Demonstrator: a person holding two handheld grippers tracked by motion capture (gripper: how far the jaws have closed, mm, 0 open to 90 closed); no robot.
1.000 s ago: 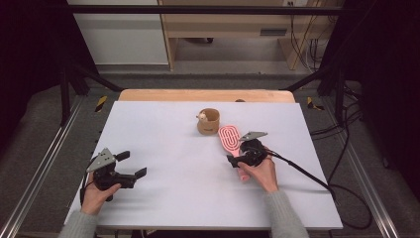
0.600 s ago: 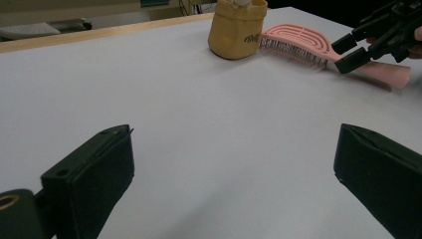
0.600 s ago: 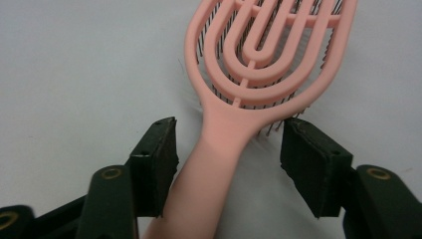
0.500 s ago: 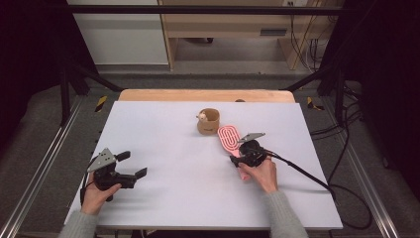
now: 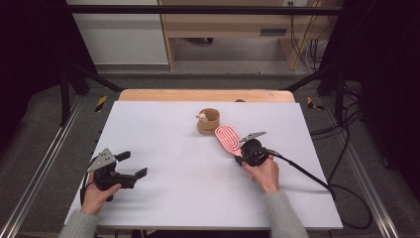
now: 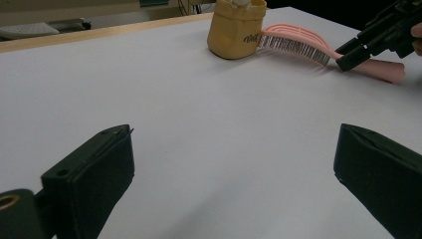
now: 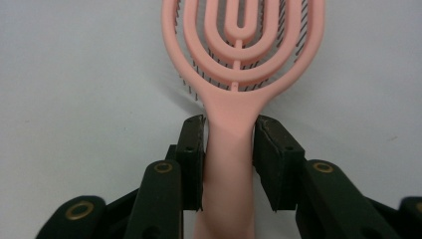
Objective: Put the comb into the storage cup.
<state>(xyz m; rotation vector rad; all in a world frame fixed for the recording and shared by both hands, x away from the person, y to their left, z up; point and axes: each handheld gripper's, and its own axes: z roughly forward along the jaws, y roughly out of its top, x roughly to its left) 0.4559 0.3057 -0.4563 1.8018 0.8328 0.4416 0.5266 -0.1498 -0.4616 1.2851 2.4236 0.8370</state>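
A pink hairbrush (image 5: 227, 138) lies bristles down on the white table (image 5: 163, 129), its head towards a tan cup (image 5: 208, 122). My right gripper (image 5: 241, 152) sits at the brush's handle. In the right gripper view its jaws have just been closing, and both pads now press the sides of the pink handle (image 7: 230, 164), so the right gripper (image 7: 229, 144) is shut on it. My left gripper (image 5: 133, 163) rests near the table's front left, open, with bare table between its jaws (image 6: 234, 164). From there the cup (image 6: 235, 27), the brush (image 6: 298, 45) and the right gripper (image 6: 353, 52) show far off.
A small white figure (image 5: 201, 117) sits at the cup's rim. A wooden strip (image 5: 205, 95) runs along the table's far edge. The right gripper's black cable (image 5: 307, 173) trails off the table's right side. Metal rails (image 5: 44, 163) flank the table.
Neither hand has shifted. The right gripper's jaws look drawn in closer around the brush handle than a second ago.
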